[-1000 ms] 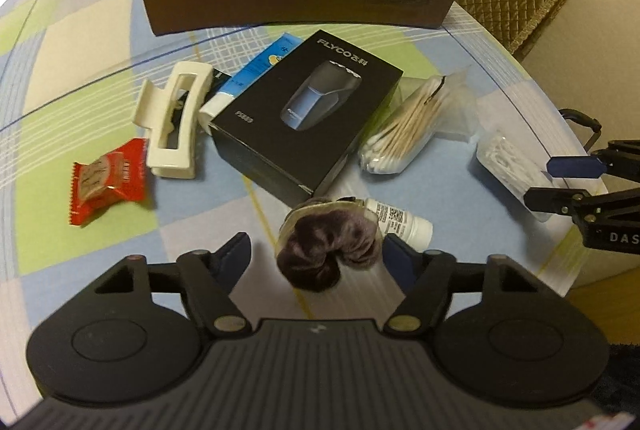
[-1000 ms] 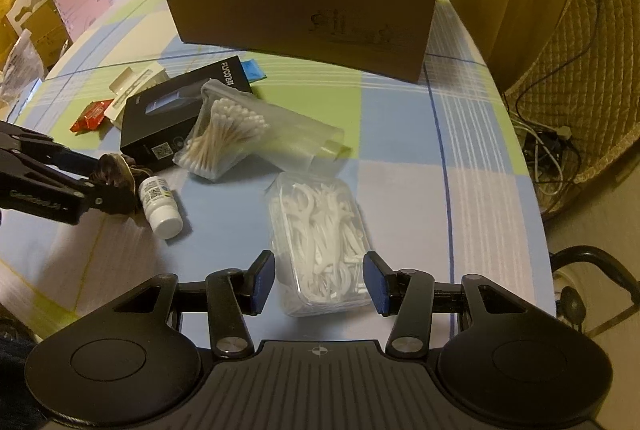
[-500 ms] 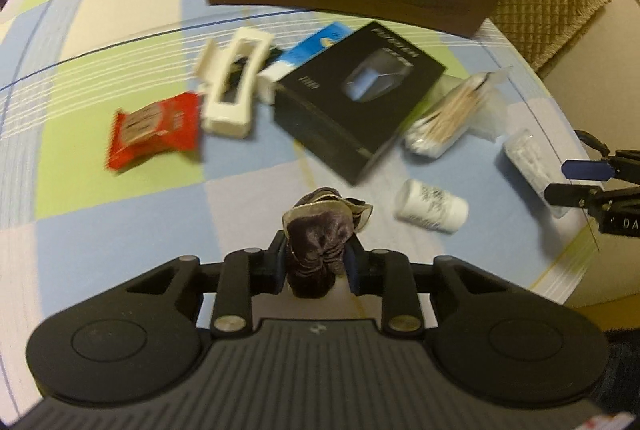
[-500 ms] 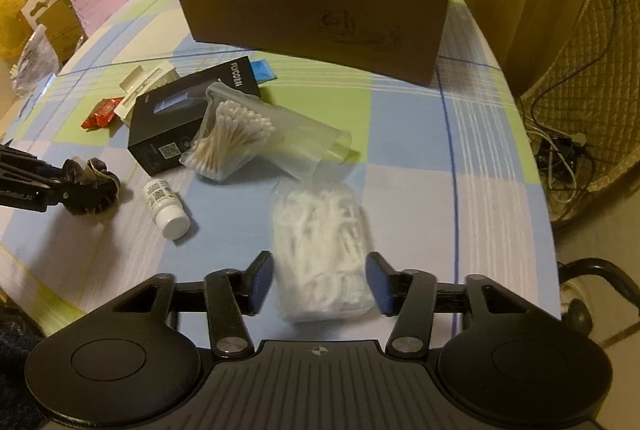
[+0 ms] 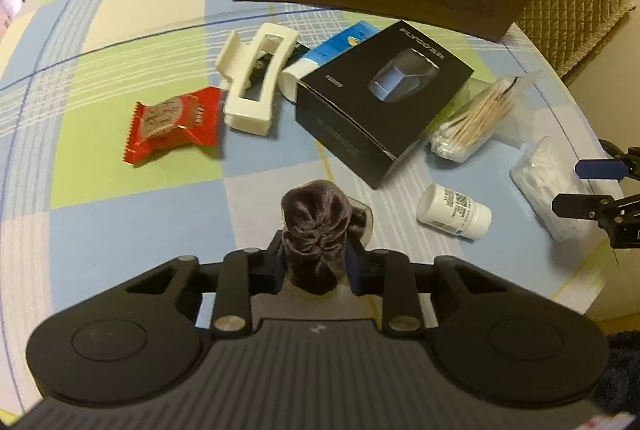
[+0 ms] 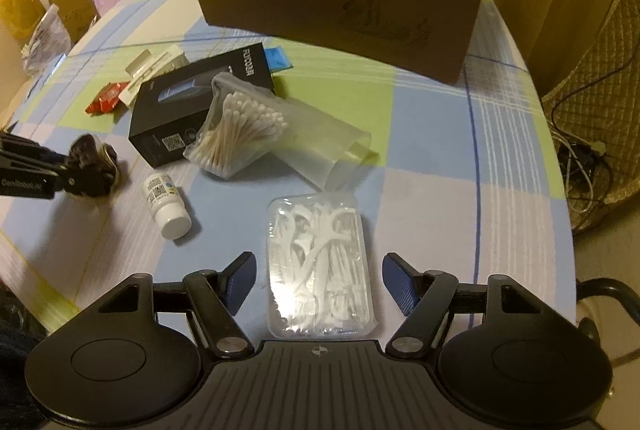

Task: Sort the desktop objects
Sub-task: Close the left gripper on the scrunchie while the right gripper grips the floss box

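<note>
My left gripper [image 5: 316, 254] is closing on a dark brown velvet scrunchie [image 5: 314, 226]; its pads press both sides and the scrunchie bunches up between them, just above the checked tablecloth. The right wrist view shows that gripper [image 6: 60, 169] at the far left with the scrunchie [image 6: 90, 165]. My right gripper [image 6: 320, 274] is opening; a clear box of white floss picks [image 6: 316, 230] lies flat between its blue pads, which stand apart from it. A big brown cardboard box [image 6: 340, 1], open on top, stands at the back.
A black shaver box [image 5: 384, 97], a pack of cotton swabs [image 5: 472, 121], a white pill bottle [image 5: 454, 211], a cream hair claw [image 5: 252, 85], a red snack packet [image 5: 172, 121] and a blue tube [image 5: 332, 49] lie scattered. The table edge [image 6: 560, 189] curves close on the right.
The left jaws closed in on the scrunchie, squeezed it narrow and drew it back from the bottle. The right jaws spread wider around the floss box.
</note>
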The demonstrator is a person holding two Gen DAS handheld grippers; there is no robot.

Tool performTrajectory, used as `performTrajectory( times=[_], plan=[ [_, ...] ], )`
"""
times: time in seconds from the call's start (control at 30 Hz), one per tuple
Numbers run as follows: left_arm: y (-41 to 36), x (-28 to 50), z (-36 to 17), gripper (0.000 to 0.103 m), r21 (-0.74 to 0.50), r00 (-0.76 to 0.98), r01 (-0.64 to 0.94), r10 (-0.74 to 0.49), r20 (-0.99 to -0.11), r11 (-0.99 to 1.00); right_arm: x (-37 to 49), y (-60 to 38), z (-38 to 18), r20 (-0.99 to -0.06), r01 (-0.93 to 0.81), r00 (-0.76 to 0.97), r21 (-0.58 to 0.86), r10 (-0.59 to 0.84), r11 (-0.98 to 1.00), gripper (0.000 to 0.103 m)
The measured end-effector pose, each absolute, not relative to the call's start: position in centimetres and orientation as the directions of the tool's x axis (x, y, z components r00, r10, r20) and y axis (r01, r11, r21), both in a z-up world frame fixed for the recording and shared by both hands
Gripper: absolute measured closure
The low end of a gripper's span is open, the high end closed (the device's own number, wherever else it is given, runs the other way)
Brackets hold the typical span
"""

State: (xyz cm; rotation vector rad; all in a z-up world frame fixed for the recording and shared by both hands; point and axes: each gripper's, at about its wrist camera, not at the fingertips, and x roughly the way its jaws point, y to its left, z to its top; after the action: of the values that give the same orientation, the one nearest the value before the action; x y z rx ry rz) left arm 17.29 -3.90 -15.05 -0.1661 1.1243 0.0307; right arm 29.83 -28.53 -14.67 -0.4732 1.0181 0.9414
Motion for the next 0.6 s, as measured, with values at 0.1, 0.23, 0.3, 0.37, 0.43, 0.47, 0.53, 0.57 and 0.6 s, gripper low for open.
performTrajectory(
  times=[0.1,0.23,0.3,0.37,0.43,0.47,0.53,0.57,0.6],
  plan=[
    [-3.6,17.1,-14.9,0.08,-0.089,0.429,-0.128,-0.026,-0.903,0.988,29.8,-28.1,-15.2,-0.889,-0.848,0.182,0.076,0.421,0.525,0.036],
    [-3.5,16.8,-14.8,0.08,-0.078,0.424,-0.143,-0.01,-0.905,0.987,29.9,-28.0,-15.8,-0.902,-0.853,0.171,0.066,0.396,0.518,0.049],
    [-3.6,16.7,-14.6,0.08,-0.077,0.426,-0.145,-0.008,-0.904,0.986,29.8,-27.9,-15.7,-0.908,-0.859,0.179,0.044,0.379,0.51,0.049],
    [-3.8,16.7,-14.3,0.08,-0.084,0.434,-0.147,-0.013,-0.901,0.986,29.9,-28.1,-15.5,-0.911,-0.858,0.179,0.04,0.371,0.513,0.049],
    [-4.0,16.8,-13.8,0.08,-0.086,0.446,-0.138,-0.015,-0.895,0.987,30.3,-28.5,-15.0,-0.91,-0.85,0.164,0.066,0.382,0.523,0.049],
    [-4.1,16.9,-13.5,0.08,-0.085,0.452,-0.135,-0.015,-0.892,0.987,30.5,-28.7,-14.6,-0.908,-0.845,0.158,0.08,0.389,0.529,0.049],
    [-4.3,17.0,-13.0,0.08,-0.086,0.464,-0.127,-0.017,-0.886,0.988,31.0,-29.1,-13.5,-0.897,-0.836,0.151,0.108,0.415,0.538,0.049],
    [-4.3,17.2,-12.7,0.08,-0.086,0.471,-0.13,-0.015,-0.882,0.988,31.3,-29.3,-12.9,-0.89,-0.831,0.148,0.125,0.432,0.542,0.049],
    [-4.4,17.3,-12.4,0.08,-0.086,0.478,-0.128,-0.014,-0.878,0.988,31.5,-29.3,-12.3,-0.882,-0.826,0.146,0.14,0.448,0.546,0.049]
  ],
)
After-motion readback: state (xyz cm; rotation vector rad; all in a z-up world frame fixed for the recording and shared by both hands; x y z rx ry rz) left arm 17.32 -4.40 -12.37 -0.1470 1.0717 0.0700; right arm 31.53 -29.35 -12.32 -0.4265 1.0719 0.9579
